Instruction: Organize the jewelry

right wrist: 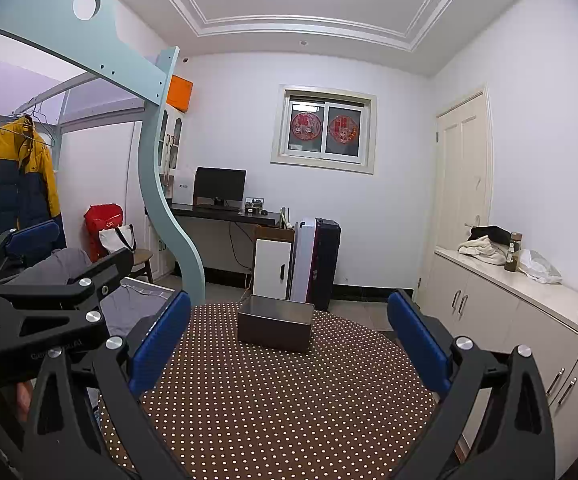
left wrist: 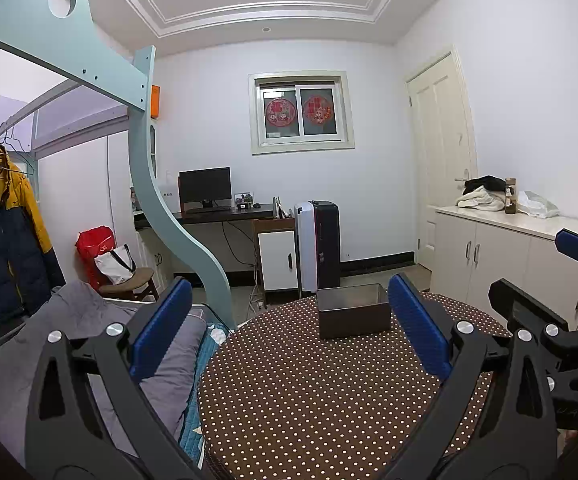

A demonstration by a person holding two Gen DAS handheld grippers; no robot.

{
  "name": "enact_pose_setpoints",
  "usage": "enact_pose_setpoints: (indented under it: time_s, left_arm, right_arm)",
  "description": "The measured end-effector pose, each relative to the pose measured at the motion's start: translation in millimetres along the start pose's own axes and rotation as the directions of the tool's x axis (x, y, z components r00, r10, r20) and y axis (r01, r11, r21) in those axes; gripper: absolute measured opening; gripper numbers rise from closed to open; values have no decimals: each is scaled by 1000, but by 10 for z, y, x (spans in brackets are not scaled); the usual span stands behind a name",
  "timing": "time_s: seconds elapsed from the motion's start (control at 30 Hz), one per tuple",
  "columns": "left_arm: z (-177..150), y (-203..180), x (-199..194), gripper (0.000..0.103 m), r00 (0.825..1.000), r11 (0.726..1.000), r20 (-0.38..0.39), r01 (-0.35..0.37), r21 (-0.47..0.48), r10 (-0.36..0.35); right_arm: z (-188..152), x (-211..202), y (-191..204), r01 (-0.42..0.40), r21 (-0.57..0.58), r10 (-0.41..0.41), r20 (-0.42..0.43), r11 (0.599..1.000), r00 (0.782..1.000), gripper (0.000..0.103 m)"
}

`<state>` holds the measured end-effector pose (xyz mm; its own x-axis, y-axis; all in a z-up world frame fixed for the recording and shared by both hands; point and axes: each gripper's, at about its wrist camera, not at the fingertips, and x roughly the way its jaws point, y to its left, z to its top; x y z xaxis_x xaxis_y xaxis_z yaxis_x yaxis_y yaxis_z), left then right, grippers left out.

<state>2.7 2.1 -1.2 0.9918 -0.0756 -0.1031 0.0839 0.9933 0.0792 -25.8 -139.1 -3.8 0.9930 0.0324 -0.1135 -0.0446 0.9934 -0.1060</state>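
A dark brown rectangular box [left wrist: 353,312] [right wrist: 275,322], lidless and upright, is set at twelve o'clock on the dotted surface [left wrist: 309,392]; no contents can be made out.

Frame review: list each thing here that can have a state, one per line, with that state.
Left tongs: open, holding nothing, above the table.
Right tongs: open, holding nothing.
Dark brown rectangular box: lidless, upright on the brown polka-dot round table; inside not visible.
Cream panelled door: shut.
White-framed sliding window: shut.
Black computer monitor: screen dark.
White cabinet doors: shut.
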Motion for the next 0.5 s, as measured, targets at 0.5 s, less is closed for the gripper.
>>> enact_pose_setpoints:
  time_s: [0.5]
  left_arm:
    - [-51,-5,103,96,1000,1000,-22,4,4,-4]
  right_arm:
    - [-75,120,-48,4,4,-4,-23,1000,1000,95]
